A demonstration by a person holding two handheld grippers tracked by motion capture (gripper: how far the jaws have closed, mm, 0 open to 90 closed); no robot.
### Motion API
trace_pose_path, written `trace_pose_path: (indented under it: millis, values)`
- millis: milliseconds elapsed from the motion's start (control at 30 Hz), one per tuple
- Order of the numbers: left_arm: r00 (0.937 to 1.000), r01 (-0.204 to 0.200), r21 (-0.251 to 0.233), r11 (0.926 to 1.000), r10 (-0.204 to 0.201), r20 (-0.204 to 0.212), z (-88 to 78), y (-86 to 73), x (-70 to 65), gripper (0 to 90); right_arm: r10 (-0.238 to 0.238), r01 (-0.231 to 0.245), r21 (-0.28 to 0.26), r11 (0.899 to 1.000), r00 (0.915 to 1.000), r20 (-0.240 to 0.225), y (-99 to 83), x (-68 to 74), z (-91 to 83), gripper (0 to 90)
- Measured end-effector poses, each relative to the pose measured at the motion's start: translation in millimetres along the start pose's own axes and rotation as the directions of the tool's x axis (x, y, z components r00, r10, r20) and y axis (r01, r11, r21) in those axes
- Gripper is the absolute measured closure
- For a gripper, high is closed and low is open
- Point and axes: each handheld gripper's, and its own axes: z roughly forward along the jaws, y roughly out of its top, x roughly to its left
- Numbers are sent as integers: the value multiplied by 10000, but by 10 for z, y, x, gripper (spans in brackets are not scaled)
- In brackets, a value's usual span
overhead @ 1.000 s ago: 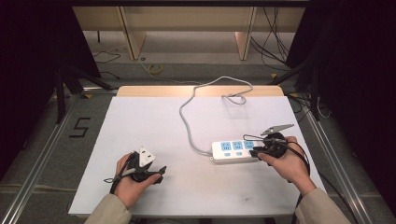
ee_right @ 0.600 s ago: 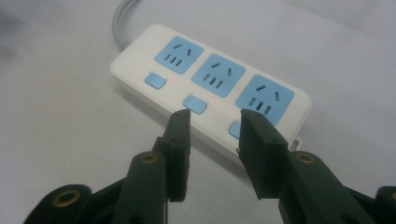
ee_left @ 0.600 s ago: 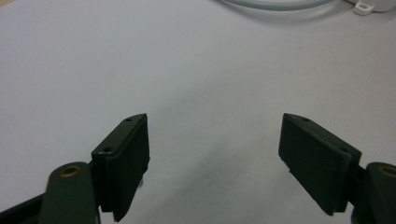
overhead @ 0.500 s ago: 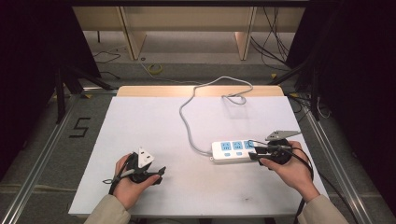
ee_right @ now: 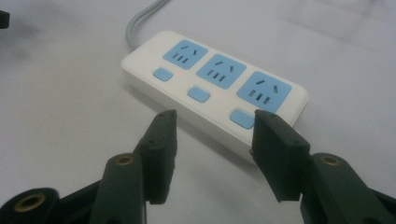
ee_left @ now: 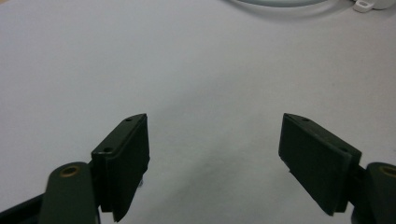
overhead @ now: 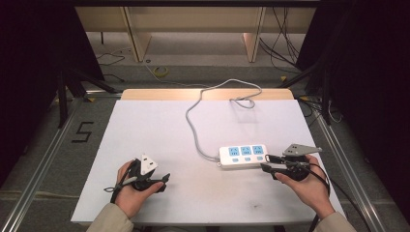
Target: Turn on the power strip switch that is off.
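Note:
A white power strip (overhead: 243,155) with three blue sockets and blue buttons (ee_right: 212,79) lies right of the table's middle. Its grey cable (overhead: 194,126) curls away to the far edge. My right gripper (overhead: 267,163) is open at the strip's right end. In the right gripper view, my right gripper (ee_right: 215,142) has its jaws apart just short of the strip's near side, and one jaw overlaps the end by the last button. My left gripper (overhead: 163,181) rests at the front left, and it (ee_left: 215,140) is open over bare table with nothing between its jaws.
The white table top (overhead: 159,130) has a wooden strip along its far edge (overhead: 159,94). The cable forms a loop (overhead: 244,100) at the back. Metal rails (overhead: 46,150) run beside the table, and a "5" is marked on the floor (overhead: 82,131).
My right gripper has drifted slightly toward the table's front edge beside the strip's end. The left gripper has hardly moved.

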Motion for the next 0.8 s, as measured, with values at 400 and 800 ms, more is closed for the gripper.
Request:
trace_pose_path:
  millis: [400, 800]
  values:
    - [10000, 76, 6, 10000, -76, -20, -4, -17, 14, 245, 311, -295, -775, 9966, 9993, 199, -172, -3, -80, 474]
    - [10000, 16, 138, 9999, -16, 18, 45, -16, 30, 244, 349, -343, -732, 9967, 9994, 74, -203, 13, -41, 462]
